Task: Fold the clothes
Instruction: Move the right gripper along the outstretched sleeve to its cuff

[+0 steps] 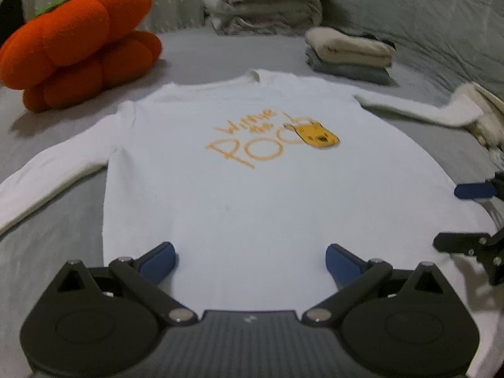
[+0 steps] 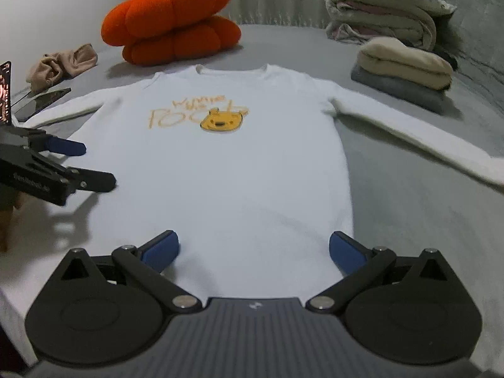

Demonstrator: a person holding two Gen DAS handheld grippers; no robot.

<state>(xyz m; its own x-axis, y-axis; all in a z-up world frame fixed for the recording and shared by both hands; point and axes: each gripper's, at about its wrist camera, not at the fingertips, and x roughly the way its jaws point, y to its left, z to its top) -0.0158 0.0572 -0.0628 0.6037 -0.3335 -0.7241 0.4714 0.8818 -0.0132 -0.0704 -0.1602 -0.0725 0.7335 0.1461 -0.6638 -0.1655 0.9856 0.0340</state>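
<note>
A white long-sleeved shirt with an orange bear print lies flat, face up, on the grey bed, its sleeves spread out to both sides. My left gripper is open over the shirt's bottom hem, left of centre, with nothing between its blue pads. My right gripper is open too, over the hem's right part near the shirt's right edge. Each gripper shows in the other's view: the right gripper at the far right, the left gripper at the far left.
An orange pumpkin cushion sits behind the collar. A folded beige and grey stack and piled blankets stand back right. A beige cloth and a dark phone lie left. Crumpled white fabric lies by the right cuff.
</note>
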